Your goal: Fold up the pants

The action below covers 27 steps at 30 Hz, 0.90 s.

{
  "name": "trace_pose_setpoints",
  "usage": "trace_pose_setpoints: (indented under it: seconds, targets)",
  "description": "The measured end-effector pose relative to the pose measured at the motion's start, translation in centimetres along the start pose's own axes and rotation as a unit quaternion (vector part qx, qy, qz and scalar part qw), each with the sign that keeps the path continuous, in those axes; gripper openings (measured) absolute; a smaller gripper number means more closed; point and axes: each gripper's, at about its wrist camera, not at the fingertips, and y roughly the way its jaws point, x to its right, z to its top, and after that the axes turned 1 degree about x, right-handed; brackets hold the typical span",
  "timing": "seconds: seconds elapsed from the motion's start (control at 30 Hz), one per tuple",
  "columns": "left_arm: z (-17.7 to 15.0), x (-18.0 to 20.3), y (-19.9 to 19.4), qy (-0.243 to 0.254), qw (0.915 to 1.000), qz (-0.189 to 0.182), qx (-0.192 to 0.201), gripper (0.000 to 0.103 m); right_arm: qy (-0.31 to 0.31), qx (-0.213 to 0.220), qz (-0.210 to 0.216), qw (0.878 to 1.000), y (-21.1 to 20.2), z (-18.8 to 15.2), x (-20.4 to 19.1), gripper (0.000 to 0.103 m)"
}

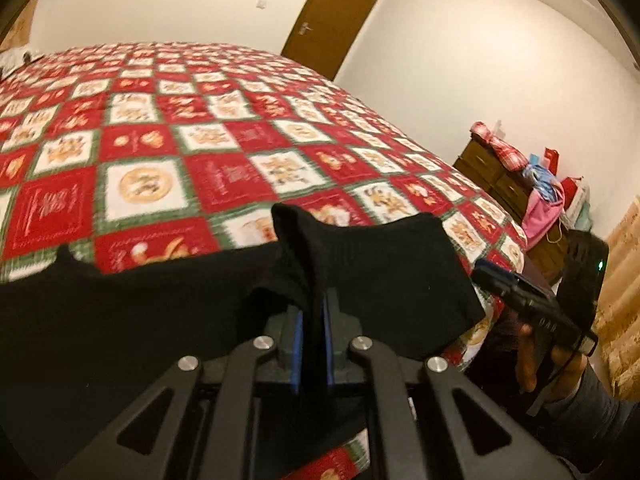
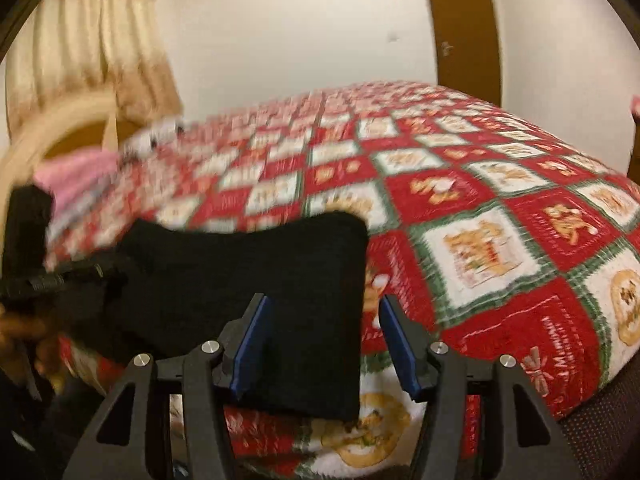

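Black pants (image 1: 372, 272) lie at the near edge of a bed with a red, white and green patchwork quilt (image 1: 208, 128). My left gripper (image 1: 313, 312) is shut on a raised fold of the pants, which stands up between its blue pads. In the right wrist view the pants (image 2: 248, 280) lie folded on the quilt (image 2: 500, 240). My right gripper (image 2: 326, 344) is open, its jaws straddling the pants' near right edge without pinching it. The right gripper's body also shows in the left wrist view (image 1: 536, 300), held by a hand. The left gripper's body shows blurred at the left of the right wrist view (image 2: 48, 276).
A brown door (image 1: 336, 16) stands in the white wall beyond the bed. A wooden dresser (image 1: 500, 184) piled with clothes and bags is at the bed's right. A curtain (image 2: 88, 48) and pink cloth (image 2: 76, 176) lie at the bed's left.
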Motion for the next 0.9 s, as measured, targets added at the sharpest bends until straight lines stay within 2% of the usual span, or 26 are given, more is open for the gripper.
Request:
trace_pose_setpoints:
  seconds: [0.07,0.17,0.3,0.37,0.5,0.9]
  targets:
    - [-0.7,-0.2,0.0,0.000,1.0000,0.009,-0.003,0.009,-0.024,-0.013,-0.031,0.999,0.7,-0.6,-0.5,0.058]
    - [-1.3,0.0,-0.7,0.009,0.9997,0.021,0.008,0.009,-0.021,-0.032,-0.033,0.999,1.4,-0.9,-0.2,0.058]
    - [-1.2,2.0,-2.7,0.065,0.9954,0.044,0.055,0.009,-0.014,-0.026,-0.037,0.999,1.2,-0.9,0.4,0.058]
    - [-1.0,2.3,-2.5,0.091,0.9918,0.069,0.057,0.009,-0.019,-0.027,-0.039,0.999,1.2,-1.0,0.2,0.058]
    - [-2.0,-1.1,-0.3,0.022,0.9972,0.071,0.005,0.009,-0.035,-0.022,-0.043,0.998,1.0,-1.0,-0.5,0.058]
    - [-3.2,-1.3,0.3,0.009,0.9978,0.066,0.003,0.012,-0.045,-0.027,-0.058,0.997,1.5,-1.2,-0.8,0.058]
